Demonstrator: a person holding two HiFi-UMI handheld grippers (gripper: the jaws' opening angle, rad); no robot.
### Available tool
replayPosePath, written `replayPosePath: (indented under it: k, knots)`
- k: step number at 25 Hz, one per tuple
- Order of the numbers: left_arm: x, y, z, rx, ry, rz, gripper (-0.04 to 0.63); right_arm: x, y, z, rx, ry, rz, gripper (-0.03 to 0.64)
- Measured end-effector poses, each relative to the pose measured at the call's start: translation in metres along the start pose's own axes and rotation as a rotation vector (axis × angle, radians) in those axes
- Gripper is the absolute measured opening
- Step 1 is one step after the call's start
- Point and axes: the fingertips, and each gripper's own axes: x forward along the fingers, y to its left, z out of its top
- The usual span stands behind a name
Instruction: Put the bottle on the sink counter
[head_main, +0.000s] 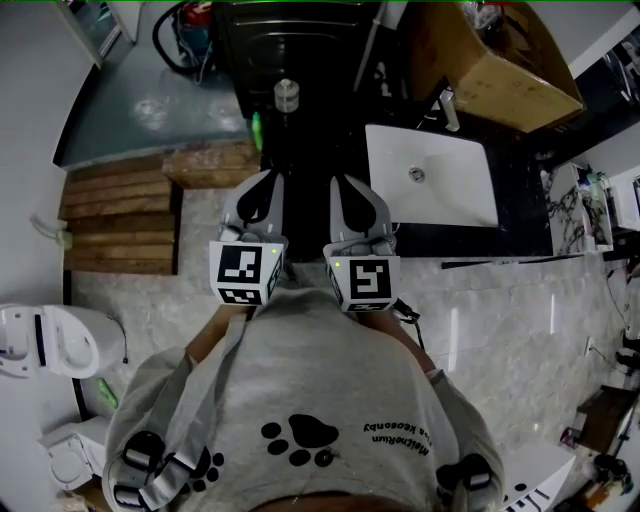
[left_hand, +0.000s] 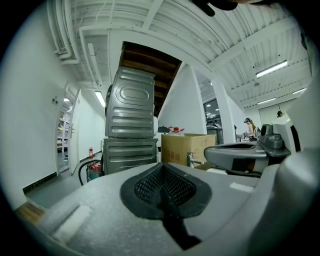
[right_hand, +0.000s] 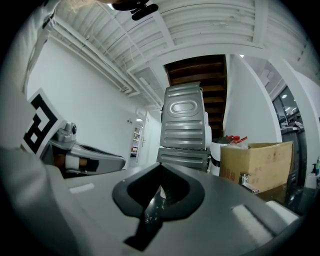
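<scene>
The left gripper (head_main: 265, 182) and the right gripper (head_main: 346, 186) hung clenched and empty while the capped bottle (head_main: 287, 96) stood at twelve o'clock on the dark surface (head_main: 320, 150), probably light, rigid and slick, best gripped around its body.

Glossy white sink (head_main: 440, 200), rough wooden mat (head_main: 120, 225), matt cardboard box (head_main: 500, 70).
</scene>
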Motion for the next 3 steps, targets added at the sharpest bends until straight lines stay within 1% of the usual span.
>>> replayPosePath:
  k: [3]
  knots:
    - [-0.0003, 0.0022, -0.0003, 0.005, -0.001, 0.002, 0.005, 0.0015, 0.0014, -0.0021, 0.003, 0.009, 0.003, 0.000]
